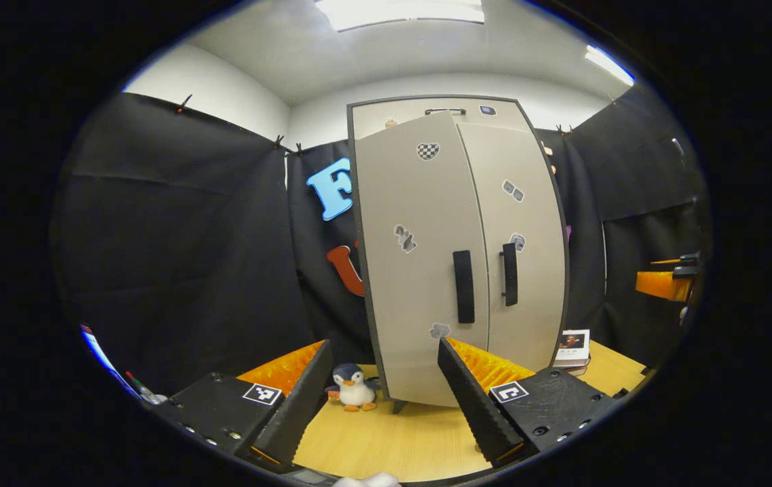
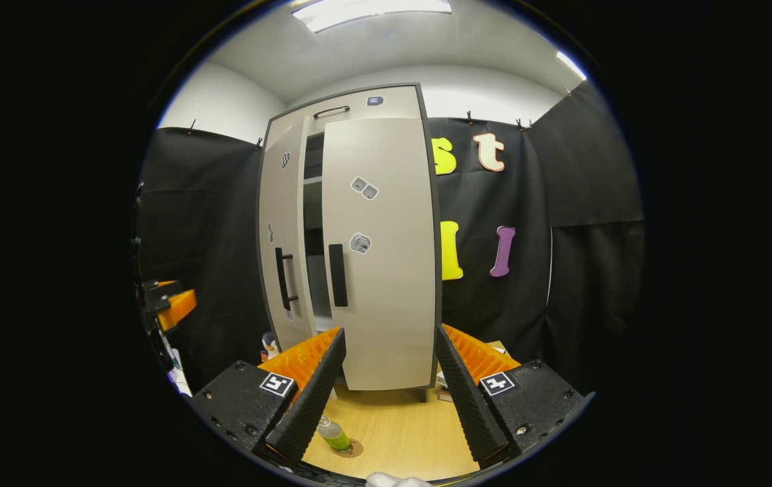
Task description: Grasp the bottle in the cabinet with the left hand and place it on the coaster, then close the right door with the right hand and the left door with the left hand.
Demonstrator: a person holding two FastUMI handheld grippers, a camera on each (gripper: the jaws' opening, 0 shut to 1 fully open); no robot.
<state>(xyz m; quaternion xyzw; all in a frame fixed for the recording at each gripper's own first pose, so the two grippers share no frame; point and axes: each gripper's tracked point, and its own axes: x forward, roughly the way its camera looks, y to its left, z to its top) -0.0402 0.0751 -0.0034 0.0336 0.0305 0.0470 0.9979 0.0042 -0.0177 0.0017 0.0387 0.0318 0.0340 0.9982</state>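
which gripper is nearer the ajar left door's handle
Left. The left gripper faces the left door handle straight ahead between its jaws; from the right gripper that handle sits off to the left, past the right door.

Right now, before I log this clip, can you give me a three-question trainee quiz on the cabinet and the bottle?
1. True or false: the clear plastic bottle of green liquid sits on the round brown coaster.
2. Which door of the tall beige cabinet is ajar? A. the left door; B. the right one; C. neither.
3. Which toy sits on the light wooden table beside the cabinet?
Key: 1 true; 2 A; 3 a black-and-white plush penguin.
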